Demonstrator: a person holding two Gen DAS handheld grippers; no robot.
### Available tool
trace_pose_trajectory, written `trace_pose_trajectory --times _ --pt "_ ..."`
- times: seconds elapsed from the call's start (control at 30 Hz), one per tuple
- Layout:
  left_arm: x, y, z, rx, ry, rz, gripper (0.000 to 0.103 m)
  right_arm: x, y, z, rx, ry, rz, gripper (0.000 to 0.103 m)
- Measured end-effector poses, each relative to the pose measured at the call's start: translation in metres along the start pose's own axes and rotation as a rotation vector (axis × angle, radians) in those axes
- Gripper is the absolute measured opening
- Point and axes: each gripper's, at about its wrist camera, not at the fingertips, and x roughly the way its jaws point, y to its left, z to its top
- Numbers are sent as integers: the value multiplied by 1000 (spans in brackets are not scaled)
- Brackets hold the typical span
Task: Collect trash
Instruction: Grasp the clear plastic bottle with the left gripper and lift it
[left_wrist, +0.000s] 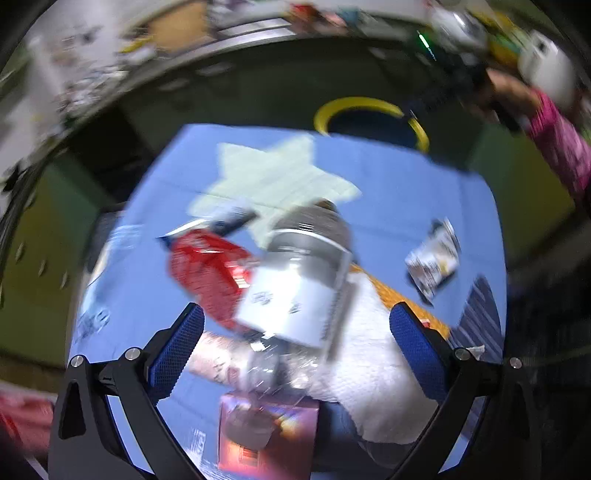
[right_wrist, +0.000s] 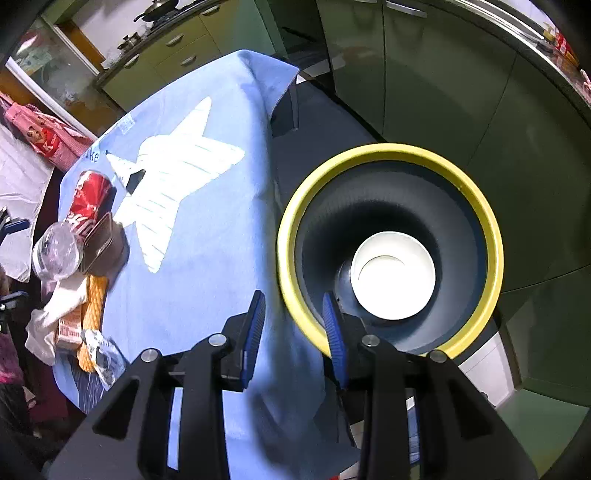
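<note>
Left wrist view is smeared by motion blur, so labels and edges of the litter are hard to read, and the pink-and-purple carton (left_wrist: 267, 439) at the near edge is partly cut off by the frame. The left tongs (left_wrist: 297, 354) stand wide open with nothing between their blue pads; below them on the blue cloth-covered surface (left_wrist: 406, 177) lie a silver-grey tin with a white label (left_wrist: 299, 280), a crushed red drink can (left_wrist: 207, 273), a crumpled white paper towel (left_wrist: 380, 369) and some clear plastic wrap (left_wrist: 280, 365). A crumpled white printed wrapper (left_wrist: 434, 258) lies apart to the right. At the far right a hand in a pink sleeve (left_wrist: 554, 136) is only partly in view.

In the right wrist view the right tongs (right_wrist: 295, 325) are part open and empty, one pad over the cloth, the other over the yellow rim of the dark blue bin (right_wrist: 476, 206). Inside the bin lies a white paper bowl (right_wrist: 393, 275). The bin stands off the surface's right side, before green cabinets (right_wrist: 443, 92). The remaining trash is heaped at the far left of the surface, well apart from the bin.
</note>
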Motion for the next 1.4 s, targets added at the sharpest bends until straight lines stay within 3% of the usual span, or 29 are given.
trace_pose_trajectory --times 0.13,0.27,0.33,0.5,0.57,1.0,1.13,1.4 --pt "26 -16 11 85 94 -45 99 0 1 -9 -3 2 9 31" --pt "40 -13 14 96 141 -70 99 7 1 -9 -4 13 12 31" --pt "45 -8 14 92 153 -92 96 11 2 -9 -6 17 12 31" --pt "50 3 15 54 142 -127 75 19 5 -9 -10 29 19 31" --pt "50 6 16 50 144 -131 73 21 6 -9 -15 34 19 31" --pt "52 -4 15 107 159 -71 70 28 11 -11 -36 46 23 32" --pt "54 -12 11 144 172 -9 67 30 11 -13 -43 48 29 34" --pt "43 -2 11 96 143 -2 66 29 13 -16 -48 35 47 35"
